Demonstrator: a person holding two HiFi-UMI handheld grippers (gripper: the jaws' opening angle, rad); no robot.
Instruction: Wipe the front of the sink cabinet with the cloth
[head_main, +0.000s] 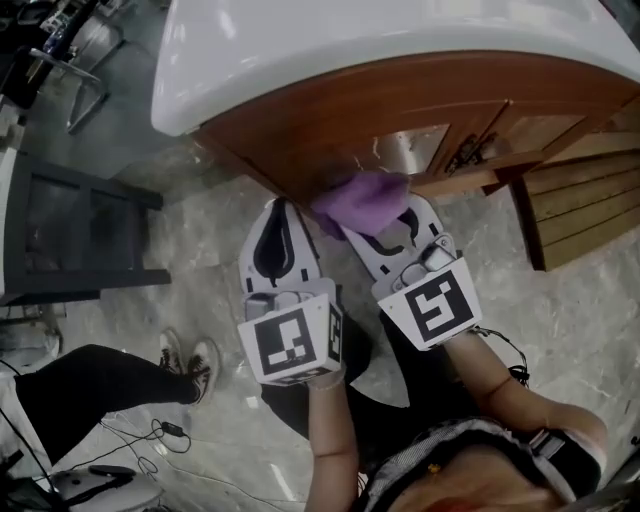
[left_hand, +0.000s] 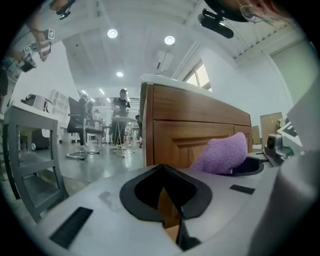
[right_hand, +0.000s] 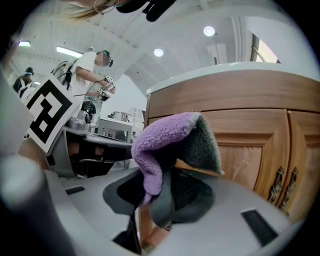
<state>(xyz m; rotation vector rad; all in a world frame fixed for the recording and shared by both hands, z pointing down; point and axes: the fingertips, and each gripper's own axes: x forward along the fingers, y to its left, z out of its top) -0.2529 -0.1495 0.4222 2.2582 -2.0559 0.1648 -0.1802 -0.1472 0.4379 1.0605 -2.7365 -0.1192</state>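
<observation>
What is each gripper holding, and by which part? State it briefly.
The right gripper is shut on the purple cloth, pinching a bunched fold at its lower end; the rest bulges above the jaws. The left gripper holds nothing, jaws together.

head view looks down; both gripper views face the cabinet (left_hand: 200, 112) closely

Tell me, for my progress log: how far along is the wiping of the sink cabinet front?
Done: the purple cloth is gripped in the right tongs. In hand: it is held up at the wooden cabinet front, by the left door; contact isn't certain. Left: the wiping itself, since no wiped patch shows. The left tongs are shut and empty.
</observation>
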